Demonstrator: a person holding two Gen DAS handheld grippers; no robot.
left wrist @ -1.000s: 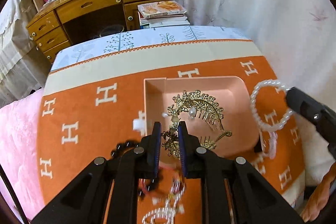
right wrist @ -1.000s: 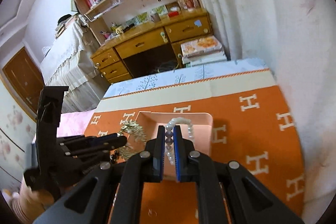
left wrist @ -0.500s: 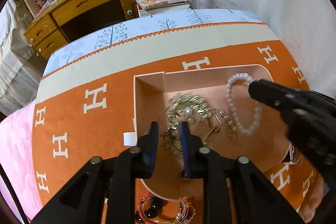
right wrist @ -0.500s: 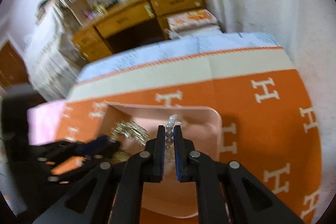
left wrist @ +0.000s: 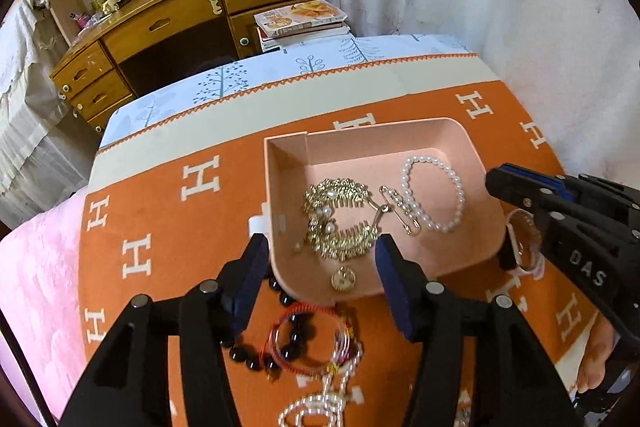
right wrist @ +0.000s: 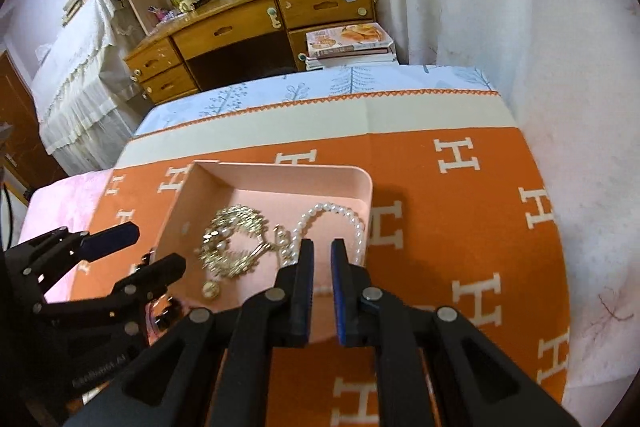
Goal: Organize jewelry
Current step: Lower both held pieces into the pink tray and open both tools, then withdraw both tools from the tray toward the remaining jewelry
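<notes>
A pink tray sits on the orange blanket. In it lie a gold hair comb, a gold pin, a round gold piece and a white pearl bracelet. My left gripper is open and empty above the tray's near edge. My right gripper is open a little and empty, just above the near part of the pearl bracelet; it also shows in the left wrist view. Black beads, a red cord bracelet and a pearl chain lie on the blanket before the tray.
A watch lies right of the tray. The orange blanket with white H marks covers the bed. A wooden desk and a stack of magazines stand beyond it. A white curtain hangs on the right.
My left gripper opened and let the gold comb drop into the tray. My right gripper lowered the pearl bracelet into the tray, opened and released it. Both grippers pulled back slightly.
</notes>
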